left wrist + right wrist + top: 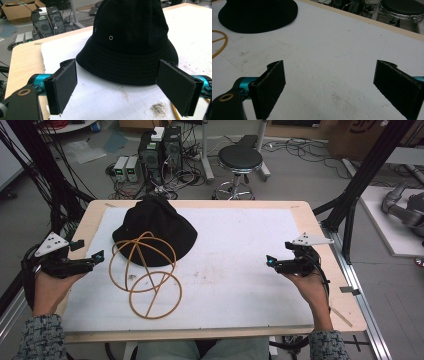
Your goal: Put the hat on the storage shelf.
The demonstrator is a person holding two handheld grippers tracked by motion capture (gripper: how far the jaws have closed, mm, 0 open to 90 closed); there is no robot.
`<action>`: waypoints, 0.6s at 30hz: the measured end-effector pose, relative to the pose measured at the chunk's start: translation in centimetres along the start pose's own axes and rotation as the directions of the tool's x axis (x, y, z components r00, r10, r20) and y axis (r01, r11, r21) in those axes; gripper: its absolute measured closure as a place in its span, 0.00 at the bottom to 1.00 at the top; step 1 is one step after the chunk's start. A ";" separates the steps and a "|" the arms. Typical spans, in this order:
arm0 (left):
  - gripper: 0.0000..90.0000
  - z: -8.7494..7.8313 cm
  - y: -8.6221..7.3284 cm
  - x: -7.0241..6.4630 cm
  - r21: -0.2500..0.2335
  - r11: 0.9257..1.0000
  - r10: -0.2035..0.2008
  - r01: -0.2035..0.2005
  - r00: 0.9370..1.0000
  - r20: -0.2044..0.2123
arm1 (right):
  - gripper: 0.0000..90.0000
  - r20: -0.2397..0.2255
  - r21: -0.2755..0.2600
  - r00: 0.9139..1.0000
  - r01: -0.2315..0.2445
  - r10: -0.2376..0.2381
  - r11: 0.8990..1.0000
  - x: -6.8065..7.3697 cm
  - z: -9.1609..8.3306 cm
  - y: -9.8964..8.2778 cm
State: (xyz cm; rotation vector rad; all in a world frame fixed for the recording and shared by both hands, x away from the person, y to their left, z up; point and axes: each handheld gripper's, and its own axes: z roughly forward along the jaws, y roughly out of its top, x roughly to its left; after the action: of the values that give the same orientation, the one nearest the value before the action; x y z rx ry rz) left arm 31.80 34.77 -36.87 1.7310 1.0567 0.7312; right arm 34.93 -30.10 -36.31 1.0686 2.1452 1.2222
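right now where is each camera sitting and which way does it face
High view: above the person's side, looking forward and down at the table, black hat and wire stand; both forearms show, with the left hand-held gripper and right hand-held gripper.
Left gripper view: on the left hand-held gripper, facing the hat close ahead; its open jaws show.
Right gripper view: on the right hand-held gripper, facing bare mat; its open jaws show.
Shared: all three catch the hat.
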 end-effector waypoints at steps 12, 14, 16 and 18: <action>0.20 0.5 0.6 0.0 -0.005 1.000 0.008 -0.008 1.000 0.022 | 0.11 0.001 0.005 1.000 0.010 -0.010 1.000 0.2 -0.3 -0.3; 0.20 0.7 0.7 0.0 -0.004 1.000 0.013 -0.012 0.999 0.029 | 0.11 0.003 0.004 1.000 0.013 -0.013 1.000 0.3 -0.5 -0.4; 0.20 0.9 0.9 0.0 -0.003 1.000 0.013 -0.013 0.999 0.033 | 0.11 0.007 0.006 1.000 0.015 -0.015 1.000 0.4 -0.6 -0.5; 0.20 1.1 1.1 0.0 -0.008 1.000 0.014 -0.014 0.999 0.040 | 0.11 0.012 0.008 1.000 0.009 -0.009 1.000 0.5 -0.9 -0.7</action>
State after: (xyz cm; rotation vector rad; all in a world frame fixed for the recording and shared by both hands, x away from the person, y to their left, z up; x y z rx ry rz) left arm 33.05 34.09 -36.24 1.7411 1.0142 0.7051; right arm 33.74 -30.33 -36.44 1.0663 2.1454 1.2008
